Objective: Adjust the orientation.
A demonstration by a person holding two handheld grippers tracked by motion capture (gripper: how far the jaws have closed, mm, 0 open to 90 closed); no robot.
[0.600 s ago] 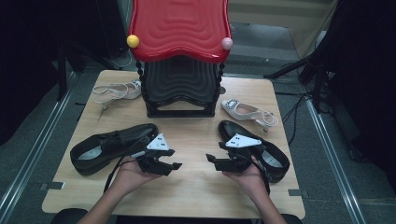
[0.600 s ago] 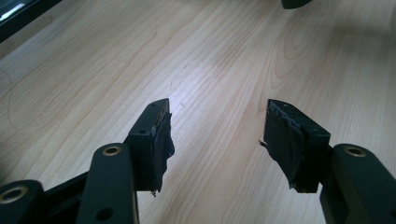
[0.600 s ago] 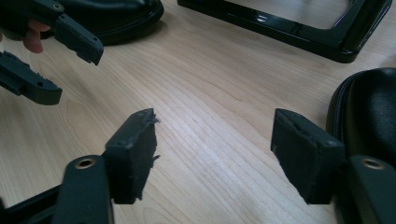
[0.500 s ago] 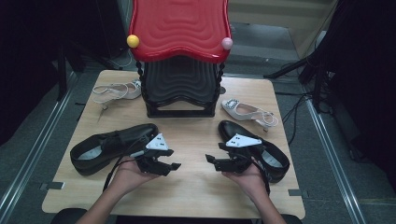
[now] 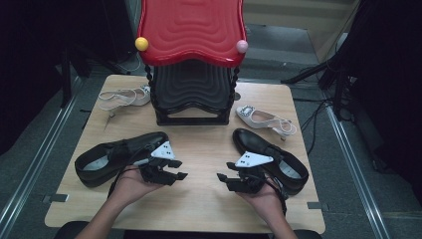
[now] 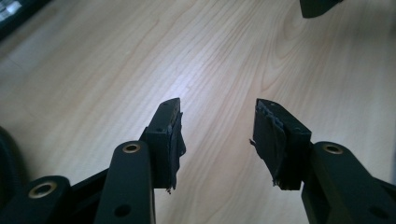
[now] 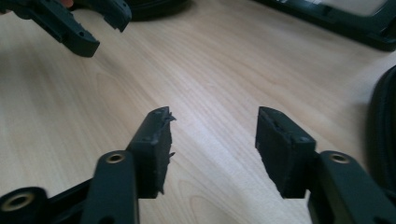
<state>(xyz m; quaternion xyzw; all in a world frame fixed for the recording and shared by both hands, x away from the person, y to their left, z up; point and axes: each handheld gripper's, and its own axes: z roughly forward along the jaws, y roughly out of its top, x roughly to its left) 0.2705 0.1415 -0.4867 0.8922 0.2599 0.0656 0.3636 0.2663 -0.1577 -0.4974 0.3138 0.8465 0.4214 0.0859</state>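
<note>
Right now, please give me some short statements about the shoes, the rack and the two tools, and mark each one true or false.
1. Both tools, the left tool and the right tool, are open and hold nothing. True.
2. The left tool grips the left black shoe. False: its jaws stand apart over bare table.
3. A black shoe lies near each hand; the right black shoe is beside the right one. True.
4. Both white sandals sit on the red rack. False: the left white sandal and the right white sandal lie on the table beside it.
5. The tools point toward each other. True.
</note>
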